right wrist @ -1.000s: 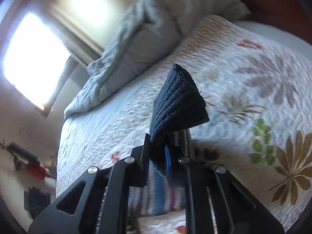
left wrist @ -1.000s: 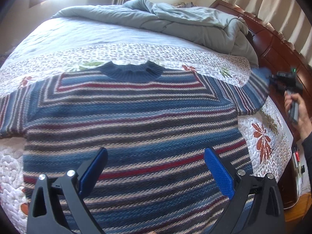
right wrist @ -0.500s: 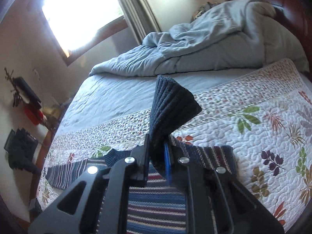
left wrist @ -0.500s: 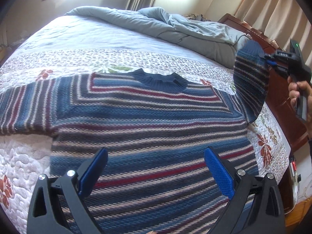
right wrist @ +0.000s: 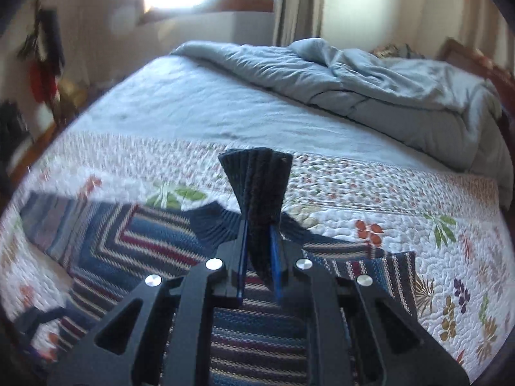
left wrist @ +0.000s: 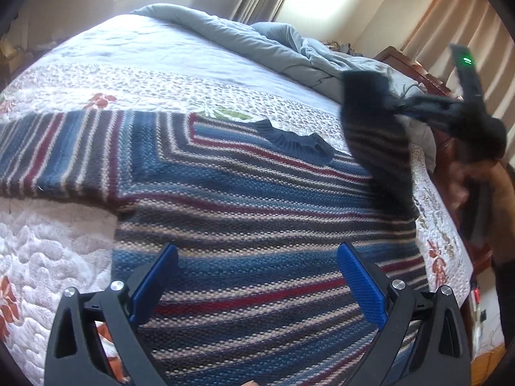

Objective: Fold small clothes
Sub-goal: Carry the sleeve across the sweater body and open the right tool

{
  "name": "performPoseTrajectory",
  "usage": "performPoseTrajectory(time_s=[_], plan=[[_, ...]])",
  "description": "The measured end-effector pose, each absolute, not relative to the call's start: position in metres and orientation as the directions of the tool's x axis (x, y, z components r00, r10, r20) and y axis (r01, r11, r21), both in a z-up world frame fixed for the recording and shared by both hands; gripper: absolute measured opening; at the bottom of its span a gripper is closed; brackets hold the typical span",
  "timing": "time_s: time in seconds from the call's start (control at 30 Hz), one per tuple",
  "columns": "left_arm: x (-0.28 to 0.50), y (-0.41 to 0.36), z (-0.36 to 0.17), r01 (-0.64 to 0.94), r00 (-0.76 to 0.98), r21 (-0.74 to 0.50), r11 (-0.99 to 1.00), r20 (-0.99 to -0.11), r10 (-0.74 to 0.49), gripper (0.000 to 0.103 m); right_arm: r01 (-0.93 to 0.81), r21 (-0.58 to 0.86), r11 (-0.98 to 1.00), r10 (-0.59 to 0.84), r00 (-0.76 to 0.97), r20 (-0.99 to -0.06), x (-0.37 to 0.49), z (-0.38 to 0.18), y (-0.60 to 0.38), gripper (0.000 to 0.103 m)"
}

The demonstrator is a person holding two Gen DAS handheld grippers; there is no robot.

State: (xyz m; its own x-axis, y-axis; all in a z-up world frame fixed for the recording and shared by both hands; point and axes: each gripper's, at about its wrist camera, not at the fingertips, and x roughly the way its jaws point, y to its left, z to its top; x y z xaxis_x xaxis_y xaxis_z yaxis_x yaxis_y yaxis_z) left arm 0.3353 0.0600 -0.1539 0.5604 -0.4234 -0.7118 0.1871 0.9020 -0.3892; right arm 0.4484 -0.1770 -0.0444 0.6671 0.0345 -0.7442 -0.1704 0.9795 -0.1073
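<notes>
Folding: we're carrying the sleeve cuff [right wrist: 256, 173], clamped in the right gripper [right wrist: 259, 251], over the sweater [left wrist: 257, 218]; left gripper [left wrist: 257, 289] is hanging released. Keep it taut & level w/ the hem.

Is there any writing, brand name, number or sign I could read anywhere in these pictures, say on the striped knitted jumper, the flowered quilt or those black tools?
None can be read.
Striped knitted jumper: stripes only, no label showing.
Flowered quilt: flowers and leaves, no words.
Black right gripper: blurred; only a green light, no text.
Black left gripper: no markings.

Coarse knitted sweater [left wrist: 257, 212], quilted bedspread [left wrist: 135, 64]
</notes>
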Motion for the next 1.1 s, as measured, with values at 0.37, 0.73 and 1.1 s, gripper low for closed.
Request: performPoseTrajectory(time_s=[0.37, 0.73, 1.1], plan=[[0.337, 0.074, -0.159, 0.161, 0.558, -0.441, 0.883, -0.697, -0.45, 0.099, -0.309, -0.413, 0.857, -0.123, 0.654, -0.746, 0.429, -0.146, -0.076, 0.01], [0.338, 0.081, -0.155, 0.139, 0.57, -0.475, 0.869, -0.679, -0.462, 0.099, -0.357, -0.142, 0.923, 0.085, 0.55, -0.831, 0.427, -0.151, -0.094, 0.045], [0.449, 0.049, -0.169, 0.045, 0.37, -0.745, 0.666, -0.607, -0.704, 0.099, -0.131, 0.396, 0.909, 0.402, 0.528, -0.748, 0.335, -0.14, -0.225, 0.055]])
